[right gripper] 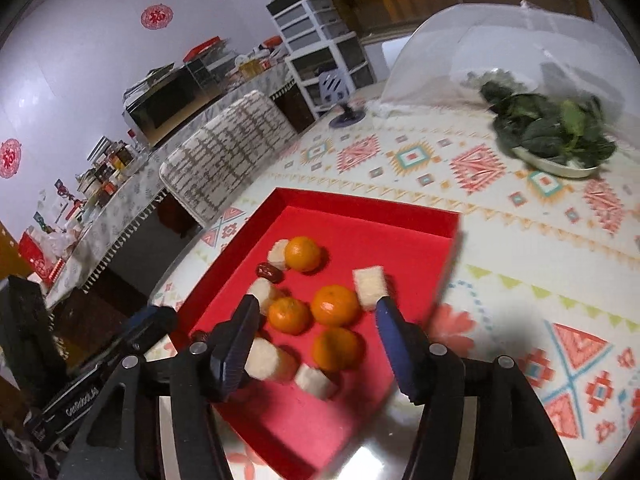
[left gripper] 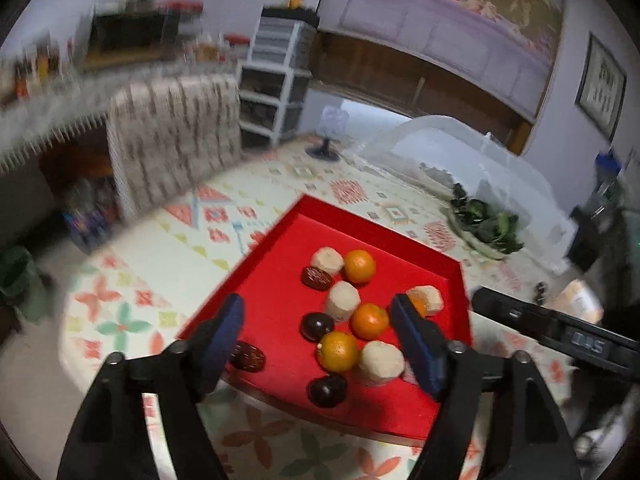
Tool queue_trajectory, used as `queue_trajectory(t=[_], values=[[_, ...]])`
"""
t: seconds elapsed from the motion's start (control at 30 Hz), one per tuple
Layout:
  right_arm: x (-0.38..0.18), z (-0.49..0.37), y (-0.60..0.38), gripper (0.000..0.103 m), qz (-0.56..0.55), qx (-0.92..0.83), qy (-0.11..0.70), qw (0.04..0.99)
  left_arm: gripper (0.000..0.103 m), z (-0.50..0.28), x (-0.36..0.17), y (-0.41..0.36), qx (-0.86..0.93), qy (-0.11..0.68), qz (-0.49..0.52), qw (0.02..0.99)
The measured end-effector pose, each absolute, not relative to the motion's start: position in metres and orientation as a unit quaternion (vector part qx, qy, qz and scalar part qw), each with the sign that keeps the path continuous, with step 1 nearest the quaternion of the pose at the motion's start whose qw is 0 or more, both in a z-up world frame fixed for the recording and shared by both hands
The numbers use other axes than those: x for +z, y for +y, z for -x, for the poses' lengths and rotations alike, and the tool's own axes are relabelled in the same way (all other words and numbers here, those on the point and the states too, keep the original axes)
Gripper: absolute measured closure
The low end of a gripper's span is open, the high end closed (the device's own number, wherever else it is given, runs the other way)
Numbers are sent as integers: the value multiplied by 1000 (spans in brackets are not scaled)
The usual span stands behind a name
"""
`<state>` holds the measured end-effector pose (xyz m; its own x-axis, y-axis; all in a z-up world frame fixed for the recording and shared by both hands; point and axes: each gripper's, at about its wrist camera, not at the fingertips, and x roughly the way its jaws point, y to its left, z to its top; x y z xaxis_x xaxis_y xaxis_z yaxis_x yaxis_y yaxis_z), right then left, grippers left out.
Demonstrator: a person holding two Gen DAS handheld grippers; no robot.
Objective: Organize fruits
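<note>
A red tray [left gripper: 280,264] [right gripper: 360,208] sits on the patterned tablecloth and holds mixed fruit. In the left wrist view I see small oranges [left gripper: 359,266], pale peeled chunks [left gripper: 342,301], dark round fruits [left gripper: 316,326] and brown dates [left gripper: 316,278]; one date [left gripper: 248,356] lies by the tray's near left edge. My left gripper [left gripper: 320,336] is open and empty, above the near fruits. My right gripper [right gripper: 316,332] is open and empty, with oranges [right gripper: 335,305] and pale chunks [right gripper: 266,360] between its fingers. The right gripper's body also shows in the left wrist view [left gripper: 560,336].
A plate of dark leafy greens [right gripper: 554,136] [left gripper: 484,226] stands beyond the tray, with a clear mesh food cover [right gripper: 500,44] behind it. A small fan [right gripper: 346,114] stands at the table's far edge. A covered chair [right gripper: 228,148] and a cluttered counter lie left.
</note>
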<state>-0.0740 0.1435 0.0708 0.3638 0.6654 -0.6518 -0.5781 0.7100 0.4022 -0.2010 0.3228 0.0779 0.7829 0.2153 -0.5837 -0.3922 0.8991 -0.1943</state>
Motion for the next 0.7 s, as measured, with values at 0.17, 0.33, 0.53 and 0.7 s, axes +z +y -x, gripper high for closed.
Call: queue_trajectory(t=[0.17,0.33,0.53,0.7], values=[[76,99,110,33,-24,347,384,855,4,209,92,289,220,252,89,938],[74,120,79,27,-12,317,359,877,2,205,97,265,224,263,77,935],[65,138,55,26,-2,302,353,886,2,203,95,231,226,280,64,931],[61,145,32,23,-13,295,352,888,2,205,94,208,220,287,51,931]])
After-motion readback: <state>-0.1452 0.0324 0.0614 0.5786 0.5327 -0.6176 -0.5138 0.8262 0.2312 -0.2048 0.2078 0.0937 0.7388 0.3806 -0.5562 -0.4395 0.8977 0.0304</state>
